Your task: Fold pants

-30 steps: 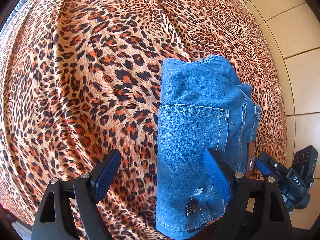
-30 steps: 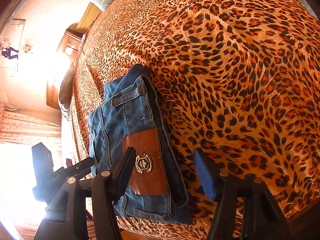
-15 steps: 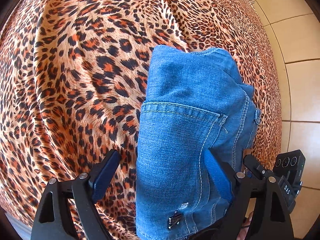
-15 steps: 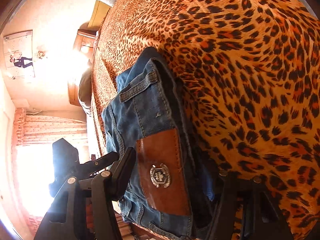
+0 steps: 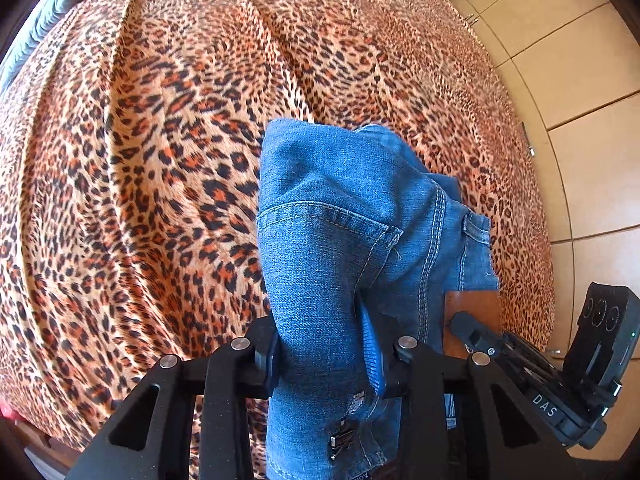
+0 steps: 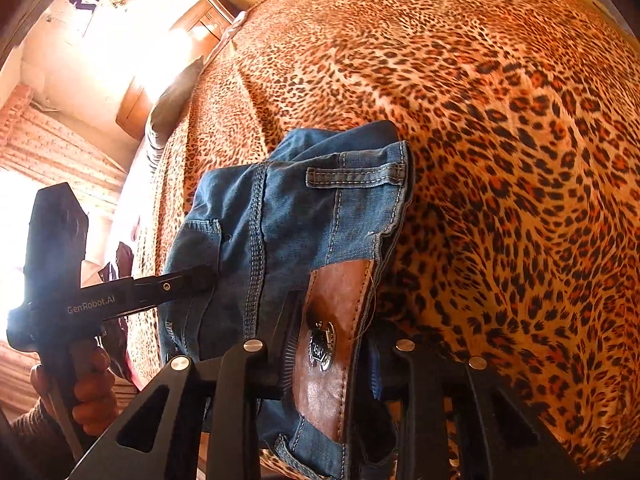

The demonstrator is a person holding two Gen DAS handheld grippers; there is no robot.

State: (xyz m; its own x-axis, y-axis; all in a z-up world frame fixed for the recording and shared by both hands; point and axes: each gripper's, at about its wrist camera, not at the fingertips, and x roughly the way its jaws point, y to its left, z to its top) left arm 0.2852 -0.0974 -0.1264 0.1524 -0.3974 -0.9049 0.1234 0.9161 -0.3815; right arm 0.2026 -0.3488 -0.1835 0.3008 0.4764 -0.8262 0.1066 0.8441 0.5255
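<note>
Folded blue jeans [image 5: 340, 200] lie on the leopard-print bed cover [image 5: 140, 160], their near end raised. My left gripper [image 5: 322, 344] has its jaws closing, with a bunched fold of denim pinched between the pads. In the right wrist view the jeans [image 6: 300, 208] show a brown leather patch [image 6: 340, 292] on the waistband. My right gripper [image 6: 332, 344] has its jaws closing too, pads pressed on that patch and the waistband. The left gripper [image 6: 204, 274] bites the denim at the left, held by a hand [image 6: 88, 384]. The right gripper [image 5: 472, 328] shows at the patch.
The bed cover [image 6: 500, 160] spreads wide beyond the jeans. Tiled floor [image 5: 580, 60] runs along the bed's right edge. A grey pillow [image 5: 48, 12] lies at the far left. A wooden bedside cabinet [image 6: 208, 16] and a pillow [image 6: 172, 100] stand by the bright wall.
Both grippers stood open over the jeans' near end; now both have closed on the denim. The near end has come up off the cover and the right gripper has rolled.
</note>
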